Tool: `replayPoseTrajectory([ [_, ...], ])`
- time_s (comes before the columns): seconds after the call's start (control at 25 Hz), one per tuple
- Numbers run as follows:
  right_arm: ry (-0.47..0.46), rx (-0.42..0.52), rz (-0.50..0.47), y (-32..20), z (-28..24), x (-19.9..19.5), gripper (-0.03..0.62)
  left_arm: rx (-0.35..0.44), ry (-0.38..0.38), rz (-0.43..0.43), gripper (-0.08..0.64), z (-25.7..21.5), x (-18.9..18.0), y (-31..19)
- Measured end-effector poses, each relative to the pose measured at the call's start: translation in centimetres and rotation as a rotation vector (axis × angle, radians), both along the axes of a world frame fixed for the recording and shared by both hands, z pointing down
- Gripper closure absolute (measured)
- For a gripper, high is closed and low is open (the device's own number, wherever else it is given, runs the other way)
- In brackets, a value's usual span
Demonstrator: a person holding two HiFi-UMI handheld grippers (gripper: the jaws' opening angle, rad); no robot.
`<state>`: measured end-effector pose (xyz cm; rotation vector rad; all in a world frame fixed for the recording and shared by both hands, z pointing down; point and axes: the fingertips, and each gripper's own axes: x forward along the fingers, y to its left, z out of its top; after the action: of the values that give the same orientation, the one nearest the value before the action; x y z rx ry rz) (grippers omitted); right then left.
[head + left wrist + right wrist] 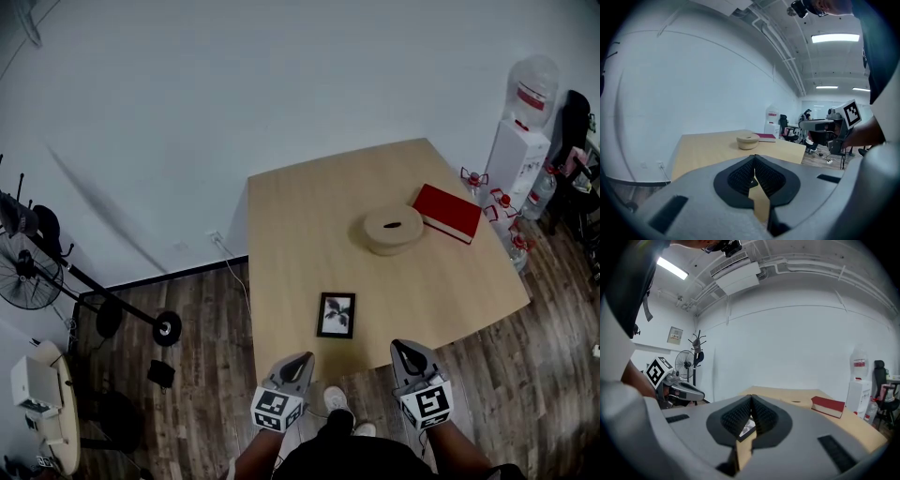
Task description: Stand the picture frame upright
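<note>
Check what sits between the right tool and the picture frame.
Nothing, just bare table between the right tool and the picture frame, seen in the head view.

— Where is the picture frame (337,315) lying?
— It's lying flat on the wooden table (309,225), near the front edge. It's well apart from the round wooden box (393,229) and the red book (448,212), which are sitting just beside each other farther back.
— And the grippers?
— The person is holding the left gripper (301,358) and the right gripper (401,346) at that near edge, flanking the frame, neither touching it.
— Anything on the floor?
— A fan (28,277) is standing at the left.
</note>
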<state>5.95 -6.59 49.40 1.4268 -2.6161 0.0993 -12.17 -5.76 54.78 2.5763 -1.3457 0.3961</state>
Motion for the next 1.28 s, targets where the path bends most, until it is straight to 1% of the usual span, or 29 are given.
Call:
replayPoseTrajectory([
  [0.12,-0.002,-0.020,-0.017,-2.6,0.5,-1.4,0.583,-0.002,0.009,-0.002,0.558,0.4,-0.8,-2.3],
  [0.24,-0.038,-0.037,-0.028,-5.6,1.4,-2.9,0.583,-0.016,0.013,-0.005,0.558,0.8,-1.7,-4.6],
  [0.32,-0.057,-0.076,-0.034,-7.3,2.7,-4.0,0.583,-0.021,0.013,-0.002,0.558,0.9,-2.3,-6.0],
  [0.52,-0.037,-0.189,-0.060,-10.6,6.1,-7.0,0.583,-0.034,0.023,0.008,0.558,1.7,-3.9,-9.0],
  [0.72,-0.008,-0.341,-0.054,-12.6,10.4,-9.0,0.578,-0.059,0.040,0.015,0.558,2.7,-5.8,-11.2],
  [0.76,-0.006,-0.379,-0.048,-12.9,11.4,-9.3,0.562,-0.062,0.042,0.022,0.558,2.9,-6.1,-11.5],
  [0.88,-0.009,-0.510,-0.024,-13.8,14.9,-9.9,0.481,-0.071,0.042,0.048,0.558,3.5,-6.5,-12.4],
  [0.96,-0.016,-0.598,0.002,-14.3,17.4,-9.9,0.462,-0.081,0.043,0.054,0.558,3.9,-6.7,-12.8],
  [1.04,-0.034,-0.675,0.043,-14.7,19.6,-9.4,0.454,-0.091,0.048,0.057,0.558,4.2,-6.7,-13.0],
  [1.16,-0.106,-0.776,0.116,-15.5,21.9,-9.0,0.454,-0.106,0.041,0.066,0.558,4.9,-7.1,-13.2],
  [1.28,-0.141,-0.847,0.158,-16.5,23.6,-9.2,0.453,-0.121,0.036,0.066,0.558,5.5,-7.8,-13.5],
])
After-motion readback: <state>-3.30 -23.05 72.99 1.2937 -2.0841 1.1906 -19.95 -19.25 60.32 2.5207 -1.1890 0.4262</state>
